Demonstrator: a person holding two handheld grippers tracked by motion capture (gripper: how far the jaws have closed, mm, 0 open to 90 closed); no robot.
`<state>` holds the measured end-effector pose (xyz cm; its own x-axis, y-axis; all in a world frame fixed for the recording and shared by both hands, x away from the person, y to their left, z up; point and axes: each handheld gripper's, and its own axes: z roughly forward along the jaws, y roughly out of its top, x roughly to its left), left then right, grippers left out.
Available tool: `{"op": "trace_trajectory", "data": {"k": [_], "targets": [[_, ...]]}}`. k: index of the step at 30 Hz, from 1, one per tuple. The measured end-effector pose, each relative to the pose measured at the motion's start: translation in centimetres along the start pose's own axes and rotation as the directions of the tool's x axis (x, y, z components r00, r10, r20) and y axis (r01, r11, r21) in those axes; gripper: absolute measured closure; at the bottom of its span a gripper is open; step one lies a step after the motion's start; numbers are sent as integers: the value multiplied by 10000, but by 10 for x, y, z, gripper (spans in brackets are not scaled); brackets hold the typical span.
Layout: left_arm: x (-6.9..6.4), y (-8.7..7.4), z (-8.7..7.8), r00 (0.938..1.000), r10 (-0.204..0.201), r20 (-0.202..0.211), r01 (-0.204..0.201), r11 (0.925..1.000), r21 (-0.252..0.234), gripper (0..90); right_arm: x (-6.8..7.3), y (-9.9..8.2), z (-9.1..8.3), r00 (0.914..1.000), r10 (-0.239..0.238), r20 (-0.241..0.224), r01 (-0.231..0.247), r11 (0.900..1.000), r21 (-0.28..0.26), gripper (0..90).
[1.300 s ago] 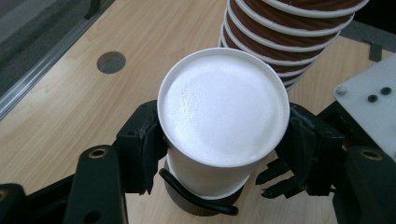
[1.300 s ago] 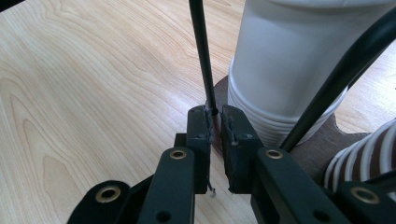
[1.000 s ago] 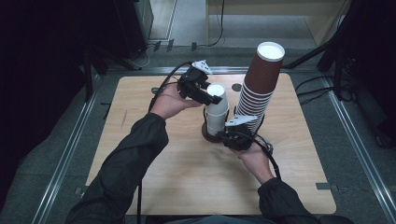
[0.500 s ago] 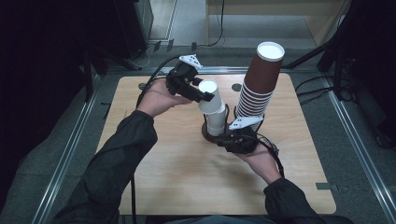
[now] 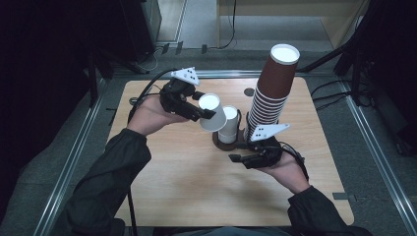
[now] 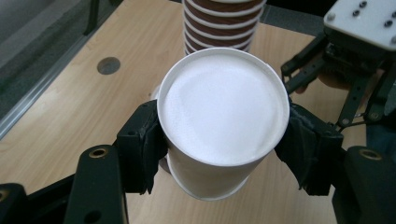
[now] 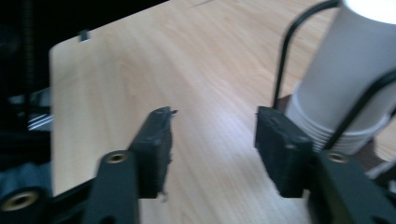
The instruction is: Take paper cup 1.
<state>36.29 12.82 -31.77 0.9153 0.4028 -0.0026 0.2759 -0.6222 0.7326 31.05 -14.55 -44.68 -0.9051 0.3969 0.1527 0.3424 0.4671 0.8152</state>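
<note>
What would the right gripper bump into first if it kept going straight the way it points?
Probably nothing soon: the right gripper, jaws apart and empty, points along bare wooden table. The stack of white cups stands off to one side, though depth is hard to judge.

Two grippers: the left gripper [image 5: 204, 112] at centre left of the high view, the right gripper [image 5: 235, 158] just right of centre. One loose white cup [image 5: 212, 112] sits between the left one's jaws. Beside it, mid-frame, one short stack of white cups [image 5: 229, 129] stands in one dark holder [image 5: 231, 144]; its cups are too tightly nested to count. One tall stack of brown cups [image 5: 271, 93] rises at upper right, far too many rims to count surely. One wooden table [image 5: 187, 187].
</note>
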Motion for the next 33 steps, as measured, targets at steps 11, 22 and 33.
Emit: {"op": "trace_trajectory", "data": {"k": [11, 22, 33], "targets": [[-21, -31, -7, 10000, 69, -43, -69, 10000, -18, 350, 9, 10, -7, 9924, -968, -760, 979, 9951, 102, 431], [-35, -55, 11, 9990, -125, 429, 116, 9997, 201, 349, 4, 13, -7, 9859, -1228, -1134, 1226, 9924, -91, 388], [-43, -75, 48, 9952, -351, 909, 317, 9988, 378, 350, -8, 8, 4, 9853, -697, -1561, 740, 9970, 219, 247]]}}
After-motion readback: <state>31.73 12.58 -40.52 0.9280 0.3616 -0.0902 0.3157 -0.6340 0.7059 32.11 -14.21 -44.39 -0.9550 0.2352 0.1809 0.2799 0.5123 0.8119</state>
